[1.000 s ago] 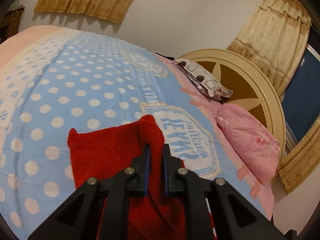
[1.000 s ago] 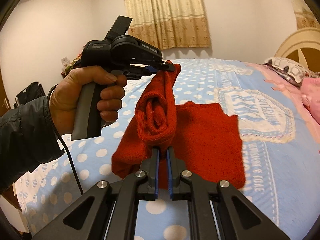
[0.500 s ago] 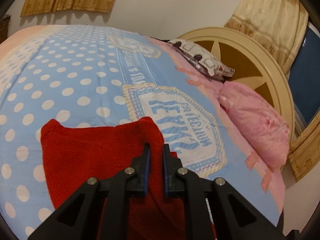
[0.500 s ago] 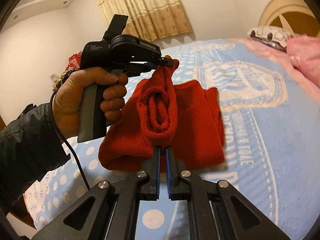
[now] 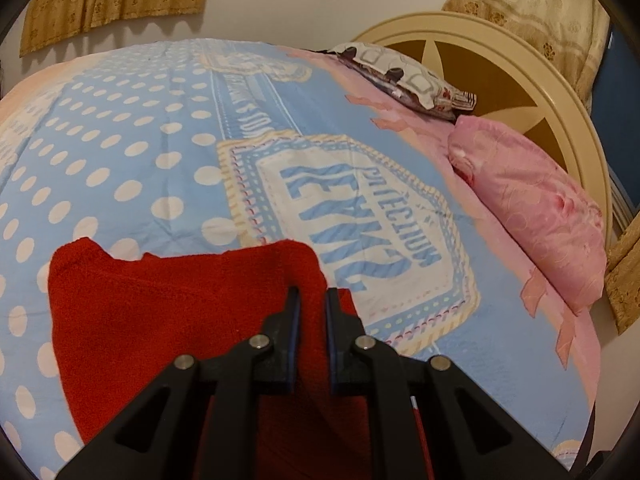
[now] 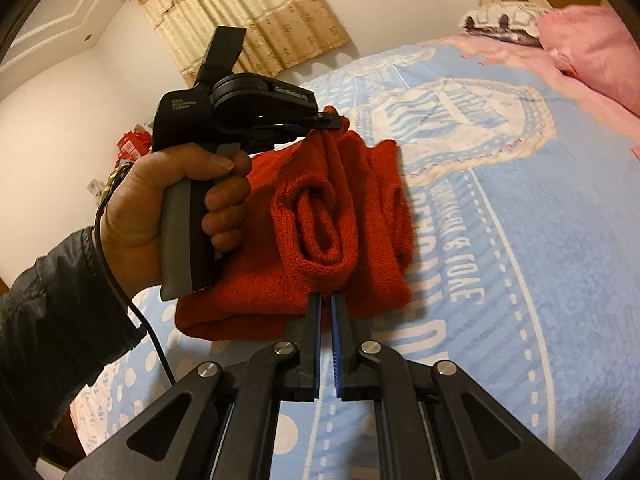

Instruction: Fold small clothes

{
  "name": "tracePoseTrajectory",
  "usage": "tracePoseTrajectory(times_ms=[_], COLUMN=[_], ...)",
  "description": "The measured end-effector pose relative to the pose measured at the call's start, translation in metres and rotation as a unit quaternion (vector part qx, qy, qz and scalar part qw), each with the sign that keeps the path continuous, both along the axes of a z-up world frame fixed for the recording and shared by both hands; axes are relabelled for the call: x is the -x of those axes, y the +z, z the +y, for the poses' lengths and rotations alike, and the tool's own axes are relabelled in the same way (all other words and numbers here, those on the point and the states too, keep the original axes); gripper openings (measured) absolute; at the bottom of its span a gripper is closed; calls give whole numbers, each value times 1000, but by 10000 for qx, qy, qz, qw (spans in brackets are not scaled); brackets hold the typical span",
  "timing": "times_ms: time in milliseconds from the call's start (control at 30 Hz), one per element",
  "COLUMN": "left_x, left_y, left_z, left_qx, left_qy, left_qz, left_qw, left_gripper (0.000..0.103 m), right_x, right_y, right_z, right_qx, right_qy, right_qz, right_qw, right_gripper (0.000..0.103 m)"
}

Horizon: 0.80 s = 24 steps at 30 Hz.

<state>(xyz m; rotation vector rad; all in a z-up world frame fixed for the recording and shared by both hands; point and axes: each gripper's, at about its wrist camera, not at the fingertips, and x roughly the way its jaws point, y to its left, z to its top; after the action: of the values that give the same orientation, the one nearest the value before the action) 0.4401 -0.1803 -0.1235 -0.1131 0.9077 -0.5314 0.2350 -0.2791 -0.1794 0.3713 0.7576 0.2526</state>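
A small red knitted sweater (image 6: 320, 216) lies on the bed (image 5: 168, 128), toward its foot end, well apart from the pillows at the headboard. The wool is thick and nubbly, with a rolled, ribbed opening bunched into an oval loop at the lifted edge. Most of the garment rests flat on the bedcover; one edge is raised off it between the two tools.

The left tongs (image 6: 320, 118) are clenched on one upper corner of the sweater, the fabric pulled up into a ridge at their tips. The person's left hand (image 6: 176, 200) wraps the grey-and-black pistol grip, a dark jacket sleeve at the wrist and a black cable trailing below. In the left wrist view the same tongs (image 5: 310, 304) have red wool filling the narrow gap between their black, blue-lined fingers.

The right tongs (image 6: 325, 308) are clenched on the near edge of the rolled opening, the knit pinched between the blue ridged pads.

The bedcover is smooth pale-blue cotton with cream polka dots and a large cream badge print with blue lettering. By the head edge sit a plump pink pillow (image 5: 532, 220) with a satiny sheen and a flatter patterned pillow (image 5: 404, 76) in cream and brown. Behind them curves a cream headboard (image 5: 568, 120) with brown panels. Gold patterned curtains (image 6: 248, 12) hang on the wall.
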Motion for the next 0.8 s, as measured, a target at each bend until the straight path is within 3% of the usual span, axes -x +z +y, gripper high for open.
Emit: tracePoseTrajectory(times_ms=[500, 633, 700, 800], left_x=[4, 5, 11, 29], left_y=[1, 2, 8, 25], left_z=[-27, -30, -28, -20], left_qx=[-315, -440, -361, -285], left_qy=[-206, -187, -276, -281], left_qz=[-198, -227, -244, -506], left_qw=[9991, 9986, 9987, 9979], left_gripper=[12, 15, 23, 45], right_x=[-1, 4, 5, 6], right_y=[-11, -11, -8, -5], right_z=[-25, -30, -31, -28], right_qx=[-465, -666, -669, -534], right_qy=[-474, -482, -510, -506], right_qz=[248, 40, -40, -160], right_qw=[9975, 9966, 9964, 9972], right_gripper=[0, 0, 1, 1])
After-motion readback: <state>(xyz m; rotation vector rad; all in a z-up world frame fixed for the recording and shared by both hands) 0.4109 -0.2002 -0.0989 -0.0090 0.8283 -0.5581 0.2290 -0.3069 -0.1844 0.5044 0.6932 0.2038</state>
